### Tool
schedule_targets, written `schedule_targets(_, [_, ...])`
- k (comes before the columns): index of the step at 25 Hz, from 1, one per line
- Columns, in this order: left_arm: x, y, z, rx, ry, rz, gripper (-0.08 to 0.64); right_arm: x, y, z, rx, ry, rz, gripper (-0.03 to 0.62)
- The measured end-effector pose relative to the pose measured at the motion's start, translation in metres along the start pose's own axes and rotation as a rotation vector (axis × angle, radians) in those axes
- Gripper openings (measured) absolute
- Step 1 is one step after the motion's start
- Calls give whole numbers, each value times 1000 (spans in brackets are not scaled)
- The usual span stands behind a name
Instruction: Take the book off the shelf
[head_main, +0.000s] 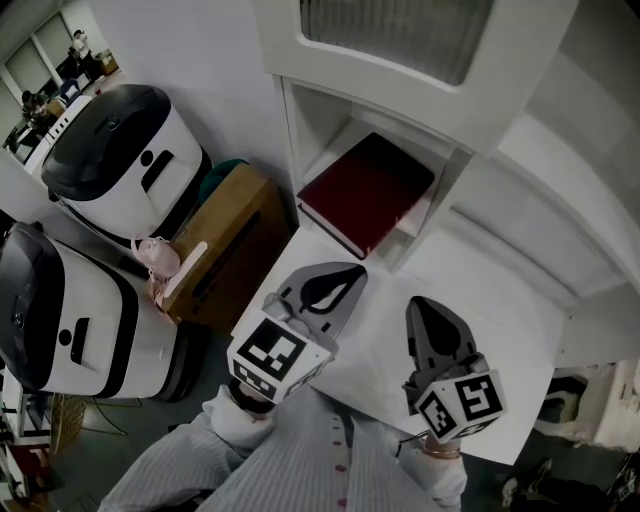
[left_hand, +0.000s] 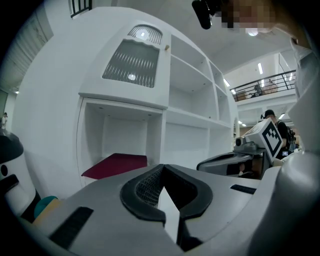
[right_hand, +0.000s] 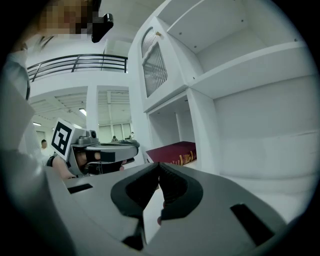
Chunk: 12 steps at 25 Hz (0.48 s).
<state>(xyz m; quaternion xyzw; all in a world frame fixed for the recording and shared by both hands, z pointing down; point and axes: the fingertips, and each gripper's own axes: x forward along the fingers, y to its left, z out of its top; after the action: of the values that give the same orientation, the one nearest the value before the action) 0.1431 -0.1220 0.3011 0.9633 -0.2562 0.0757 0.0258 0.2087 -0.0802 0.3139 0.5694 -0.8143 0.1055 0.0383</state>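
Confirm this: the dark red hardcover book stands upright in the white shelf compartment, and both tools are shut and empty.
One point is wrong: the dark red hardcover book lies flat, not upright, in the white shelf compartment, as the head view shows. The left tool and right tool are shut and empty.

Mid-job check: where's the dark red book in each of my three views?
Head view: dark red book upper centre, lying flat in an open cubby.
Left gripper view: left of centre, lower half.
Right gripper view: near centre, slightly low.
Shared landmark: ribbed panel above that cubby.
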Motion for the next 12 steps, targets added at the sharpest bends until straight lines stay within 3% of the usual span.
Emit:
schedule_targets(5, [2, 11, 1, 45, 13, 33, 11, 7, 1, 6, -9, -9, 7, 14])
schedule_targets(12, [-2, 32, -9, 22, 29, 56, 11, 27, 2, 4, 13, -5, 4, 14])
